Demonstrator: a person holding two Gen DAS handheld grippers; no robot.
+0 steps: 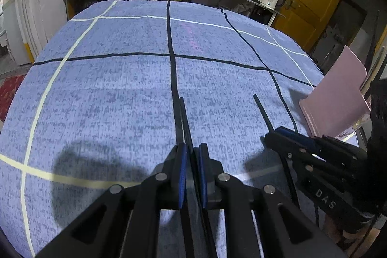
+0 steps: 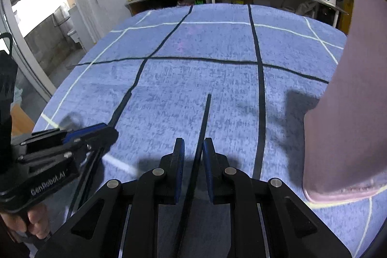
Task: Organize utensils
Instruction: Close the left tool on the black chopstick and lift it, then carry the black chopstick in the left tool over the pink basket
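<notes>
Left wrist view first: my left gripper [image 1: 192, 149] is pinched almost fully together on a thin black chopstick [image 1: 185, 120], whose tip runs forward over the blue cloth-covered table [image 1: 108, 88] alongside a black tape line [image 1: 172, 59]. To its right I see my right gripper [image 1: 278, 134] with a second black chopstick [image 1: 263, 111] sticking out ahead of it. On the right wrist view, that gripper [image 2: 194, 149] stands narrowly parted with the second chopstick [image 2: 204, 117] between its blue pads [image 2: 208, 161]; I cannot tell how firmly they press. A pink upright holder [image 2: 348, 112] stands on the table just to the right, near its edge. A hand [image 2: 36, 221] grips the left tool's handle.
</notes>
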